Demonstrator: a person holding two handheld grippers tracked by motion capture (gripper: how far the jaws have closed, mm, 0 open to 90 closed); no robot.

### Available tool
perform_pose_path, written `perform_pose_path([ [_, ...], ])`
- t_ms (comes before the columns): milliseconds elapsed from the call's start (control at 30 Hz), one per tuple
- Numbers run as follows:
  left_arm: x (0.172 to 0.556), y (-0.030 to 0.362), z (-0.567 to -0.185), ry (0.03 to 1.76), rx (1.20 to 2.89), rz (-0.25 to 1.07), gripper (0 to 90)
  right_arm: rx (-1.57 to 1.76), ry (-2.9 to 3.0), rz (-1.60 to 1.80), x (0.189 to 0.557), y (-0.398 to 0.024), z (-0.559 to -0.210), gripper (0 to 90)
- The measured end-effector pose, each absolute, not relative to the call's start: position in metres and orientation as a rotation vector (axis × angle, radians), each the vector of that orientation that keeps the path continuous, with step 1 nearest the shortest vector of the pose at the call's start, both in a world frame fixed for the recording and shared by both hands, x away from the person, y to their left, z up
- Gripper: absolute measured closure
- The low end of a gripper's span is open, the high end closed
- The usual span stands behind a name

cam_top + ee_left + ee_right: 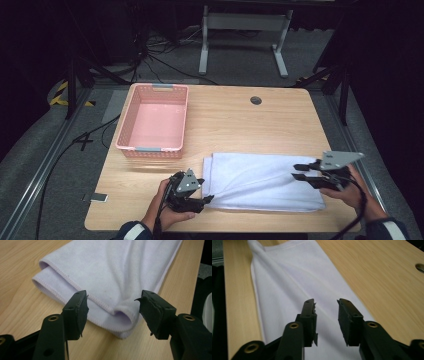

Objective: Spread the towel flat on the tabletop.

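A white towel (260, 180) lies folded in a long rectangle near the front edge of the wooden table (235, 120). My left gripper (207, 199) sits at the towel's left front corner, held by a hand. In the left gripper view my left gripper (112, 302) is open, and the puffed-up corner of the towel (112, 270) lies between the jaws without being pinched. My right gripper (298, 171) hovers over the towel's right end. In the right gripper view my right gripper (326, 302) is open with a narrow gap, above the flat towel (294, 285).
A pink plastic basket (150, 149) stands with nothing in it at the table's back left. A round cable hole (256, 100) sits near the far edge. The table's front edge runs just under both hands. A small grey tag (95, 198) lies at the left front corner.
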State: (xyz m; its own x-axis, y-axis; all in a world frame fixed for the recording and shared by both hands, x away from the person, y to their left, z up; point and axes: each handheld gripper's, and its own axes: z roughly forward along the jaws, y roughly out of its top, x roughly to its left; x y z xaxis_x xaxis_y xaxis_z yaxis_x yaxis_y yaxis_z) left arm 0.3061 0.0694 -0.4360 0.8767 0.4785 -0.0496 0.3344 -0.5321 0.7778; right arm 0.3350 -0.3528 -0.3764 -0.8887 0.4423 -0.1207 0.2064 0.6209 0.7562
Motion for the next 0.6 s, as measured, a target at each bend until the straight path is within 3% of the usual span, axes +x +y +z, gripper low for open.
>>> perform_pose_path([
  [100, 0.309, 0.057, -0.440, 0.584, 2.205, 0.235, 36.2, 0.498, 2.587, 1.146, 0.361, -0.309, -0.378, 64.5],
  [200, 0.312, 0.054, -0.444, 0.643, 2.186, 0.225, 28.5, 0.473, 2.620, 1.089, 0.382, -0.276, -0.383, 59.0],
  [233, 0.312, 0.053, -0.444, 0.670, 2.190, 0.244, 20.4, 0.475, 2.670, 1.070, 0.403, -0.248, -0.390, 56.1],
  [333, 0.312, 0.057, -0.451, 0.716, 2.207, 0.248, 15.9, 0.488, 2.715, 1.053, 0.426, -0.220, -0.399, 50.0],
  [600, 0.312, 0.059, -0.463, 0.763, 2.253, 0.242, 15.9, 0.475, 2.827, 0.974, 0.454, -0.170, -0.424, 40.4],
])
